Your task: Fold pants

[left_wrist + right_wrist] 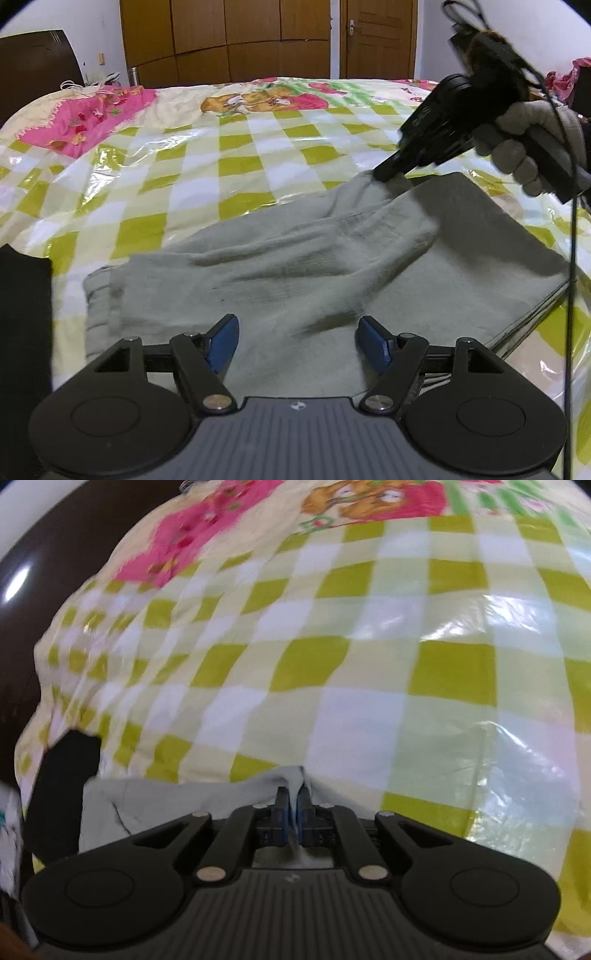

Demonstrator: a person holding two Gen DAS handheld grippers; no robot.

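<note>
Grey pants lie partly folded on the checked bed cover. My left gripper is open, its blue pads just above the near part of the pants, holding nothing. My right gripper shows in the left wrist view at the far right, held by a gloved hand, pinching a far corner of the pants and lifting it. In the right wrist view the right gripper is shut on a fold of the grey pants, with the bed cover beyond it.
A pink flowered cloth lies at the far left of the bed. A dark headboard stands at the left. Wooden wardrobe doors stand behind the bed. A black object sits at the near left edge.
</note>
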